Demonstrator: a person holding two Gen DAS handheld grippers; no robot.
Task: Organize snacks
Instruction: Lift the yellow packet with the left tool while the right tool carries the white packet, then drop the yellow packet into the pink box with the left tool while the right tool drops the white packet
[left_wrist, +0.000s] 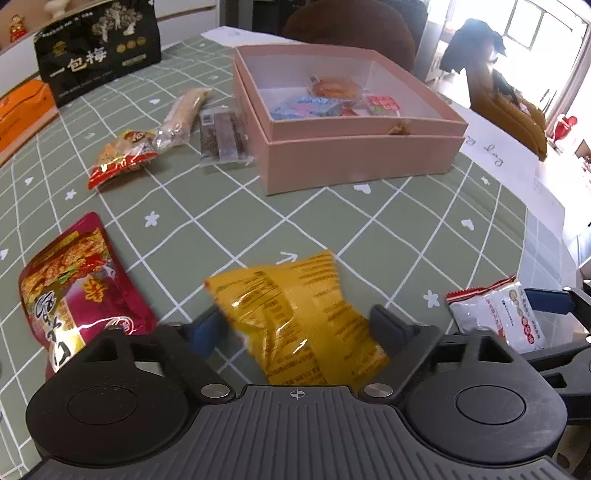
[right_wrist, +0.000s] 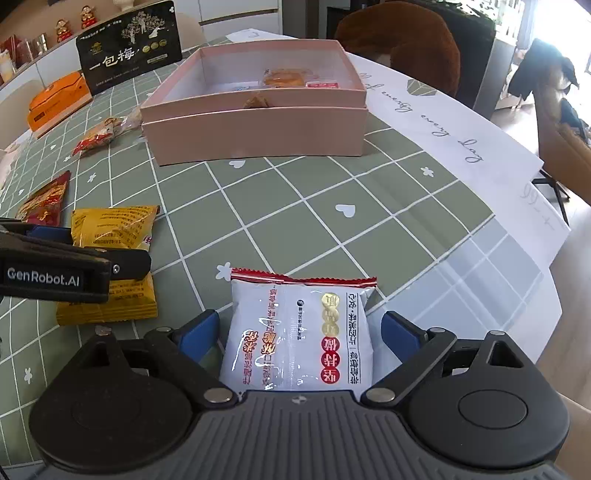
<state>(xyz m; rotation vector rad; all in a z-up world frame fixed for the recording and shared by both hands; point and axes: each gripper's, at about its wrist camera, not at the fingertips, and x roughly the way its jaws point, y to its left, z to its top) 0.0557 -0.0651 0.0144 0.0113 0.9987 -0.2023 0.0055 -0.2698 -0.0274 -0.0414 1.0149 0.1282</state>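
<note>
Two pairs of tongs stood open, left tongs (left_wrist: 299, 328) straddling the crinkled yellow foil packet (left_wrist: 295, 314), right tongs (right_wrist: 299, 338) straddling the white red-edged plastic packet (right_wrist: 299, 336); squeezing mid-packet would best carry each toward the pink cardboard box (right_wrist: 255, 129) at twelve o'clock.

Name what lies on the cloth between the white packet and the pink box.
Nothing: in the right wrist view, only bare green checked tablecloth stretches from the white packet to the pink box.

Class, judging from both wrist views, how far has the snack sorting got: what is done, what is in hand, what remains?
Done: several wrapped snacks lie inside the pink cardboard box. In hand: the open left gripper straddles the yellow foil packet, the open right gripper the white red-edged packet; neither is lifted. Left: the magenta pouch, small red packet and two clear-wrapped snacks beside the box.
</note>
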